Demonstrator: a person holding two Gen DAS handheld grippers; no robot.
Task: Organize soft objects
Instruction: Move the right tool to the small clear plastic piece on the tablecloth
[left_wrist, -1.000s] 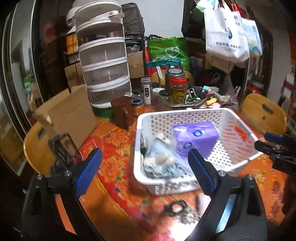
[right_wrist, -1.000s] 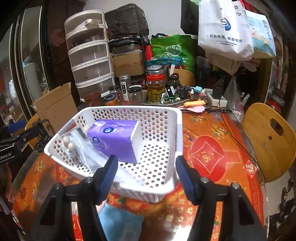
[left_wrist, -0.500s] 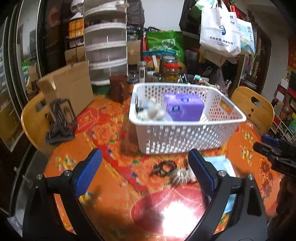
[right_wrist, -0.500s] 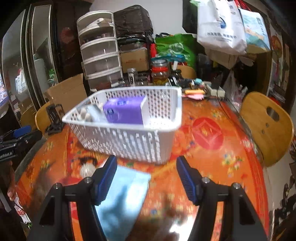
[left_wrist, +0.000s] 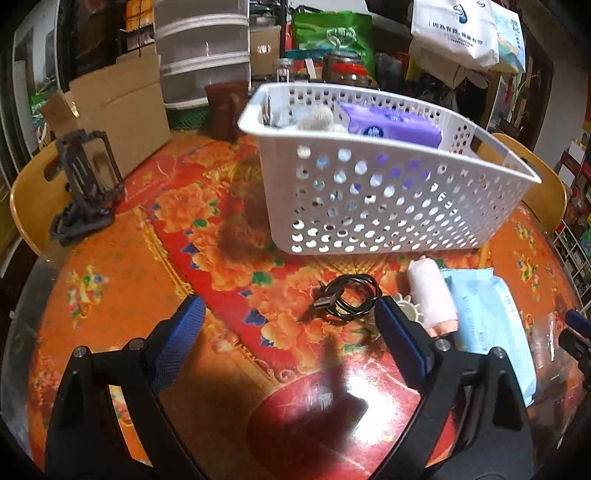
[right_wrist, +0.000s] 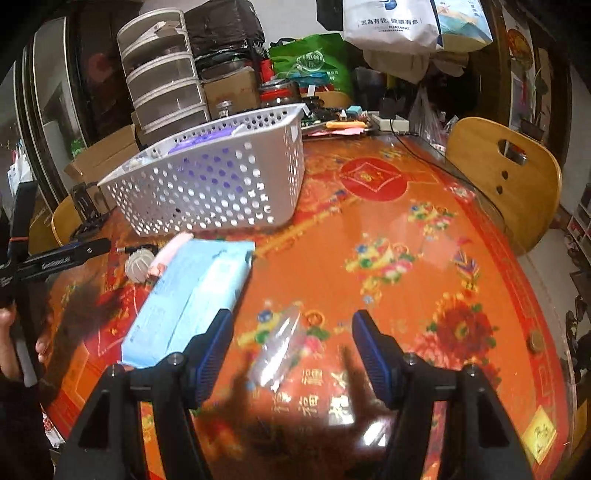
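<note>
A white perforated basket (left_wrist: 388, 177) (right_wrist: 207, 184) stands on the orange table and holds a purple tissue pack (left_wrist: 391, 125) and a pale soft bundle (left_wrist: 317, 118). In front of it lie a coiled black cable (left_wrist: 347, 295), a white ribbed ball (right_wrist: 138, 262), a pink rolled cloth (left_wrist: 430, 299) (right_wrist: 170, 254) and a light blue soft pack (left_wrist: 487, 325) (right_wrist: 192, 295). My left gripper (left_wrist: 288, 317) hangs low over the table, its jaws closing with nothing gripped; the cable lies just ahead by its right finger. My right gripper (right_wrist: 291, 328) is open over a small clear plastic bag (right_wrist: 280, 350), with the blue pack beside its left finger.
A black phone stand (left_wrist: 88, 184) and a cardboard box (left_wrist: 122, 107) sit at the left. Stacked clear drawers (right_wrist: 162, 81), jars (left_wrist: 343, 70) and hanging bags crowd the back. Wooden chairs (right_wrist: 506, 173) ring the table. A hand (right_wrist: 7, 325) holds the left gripper.
Both grippers have dropped from above the basket to the table in front of it. The cable, pink roll, blue pack and clear bag have come into view.
</note>
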